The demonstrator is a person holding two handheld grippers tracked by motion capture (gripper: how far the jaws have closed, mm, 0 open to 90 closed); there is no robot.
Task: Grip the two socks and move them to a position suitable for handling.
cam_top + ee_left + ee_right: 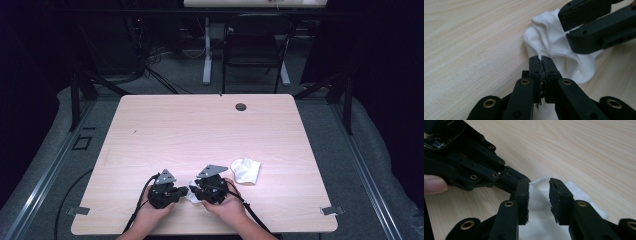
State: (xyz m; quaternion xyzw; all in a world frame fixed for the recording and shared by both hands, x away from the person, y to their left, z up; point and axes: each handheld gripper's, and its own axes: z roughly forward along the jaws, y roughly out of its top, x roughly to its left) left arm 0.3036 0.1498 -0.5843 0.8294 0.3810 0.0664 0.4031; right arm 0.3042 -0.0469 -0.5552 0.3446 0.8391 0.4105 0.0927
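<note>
A small white sock [192, 196] lies crumpled on the pale wooden table [200, 130] near its front edge, between my two grippers. In the left gripper view my left gripper [542, 60] is shut on an edge of the sock [541, 35], with the cloth pinched between its pads. My right gripper [565, 31] comes in from the upper right of that view, over the sock's other side. In the right gripper view its jaws [539, 192] stand apart, with the sock [574, 188] lying between and behind them and a gap at each pad. In the high view, the left gripper [186, 190] and right gripper [194, 190] nearly meet.
A second white sock [246, 170] lies bunched on the table just right of the right gripper. A round cable hole [241, 106] sits near the far edge. A black chair [255, 45] and a desk leg stand beyond the table.
</note>
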